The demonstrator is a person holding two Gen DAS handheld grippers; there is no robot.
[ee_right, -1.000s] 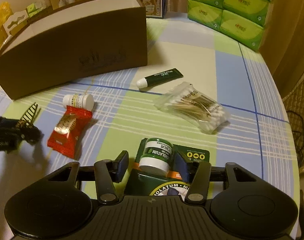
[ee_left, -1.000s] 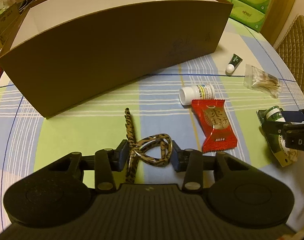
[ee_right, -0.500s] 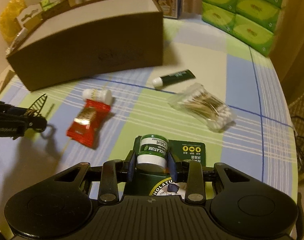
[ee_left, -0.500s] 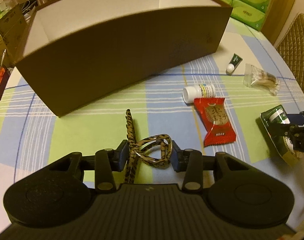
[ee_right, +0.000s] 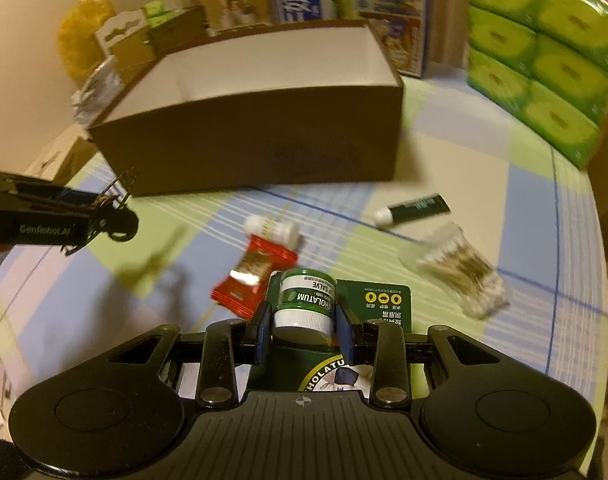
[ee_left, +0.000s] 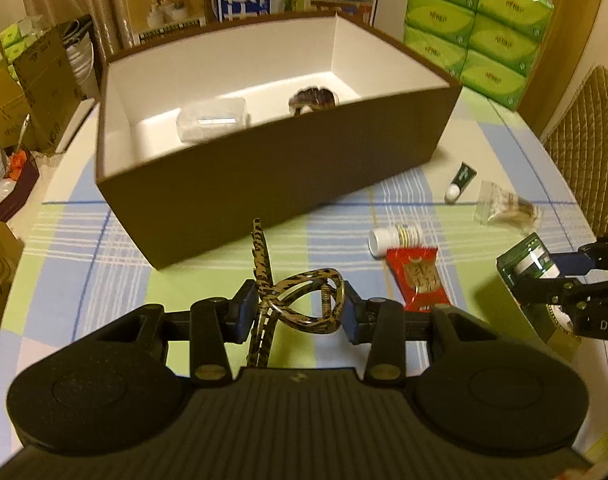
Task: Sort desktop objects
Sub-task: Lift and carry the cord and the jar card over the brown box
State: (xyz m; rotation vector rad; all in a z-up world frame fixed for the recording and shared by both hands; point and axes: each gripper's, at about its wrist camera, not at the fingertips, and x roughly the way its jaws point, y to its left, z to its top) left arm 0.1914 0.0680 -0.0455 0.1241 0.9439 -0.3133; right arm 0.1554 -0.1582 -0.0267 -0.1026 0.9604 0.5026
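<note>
1. Both of my grippers have risen since a second ago. From my left wrist view I now look down over the near wall of the brown box [ee_left: 280, 168] and into its white interior, where before I saw only the dark wall from low down. Two things already lie on its floor: a clear plastic case [ee_left: 212, 120] and a dark patterned object [ee_left: 313, 100] that I cannot identify.

2. My right gripper [ee_right: 304, 330] stood open around the salve pack a second ago; now its pads press both sides of the jar, and the green salve pack [ee_right: 307, 300] appears to have come up off the cloth with it.

3. I judge that both pick-ups are done and the carry to the box is the step in hand (two items per trip saves a journey).

4. My left gripper [ee_left: 298, 308] is closed on the leopard-print hair clip [ee_left: 304, 300]. The clip's loops sit squarely between the pads, and its long toothed arm pokes forward toward the box.

5. The jar sits centred between my right pads, with its backing card hanging below and behind.

6. Left on the checked tablecloth [ee_right: 483, 160]: the white pill bottle [ee_right: 272, 226], the red snack packet [ee_right: 252, 276], the green tube [ee_right: 415, 208] and the bag of cotton swabs [ee_right: 459, 272], all in front of the box.
</note>
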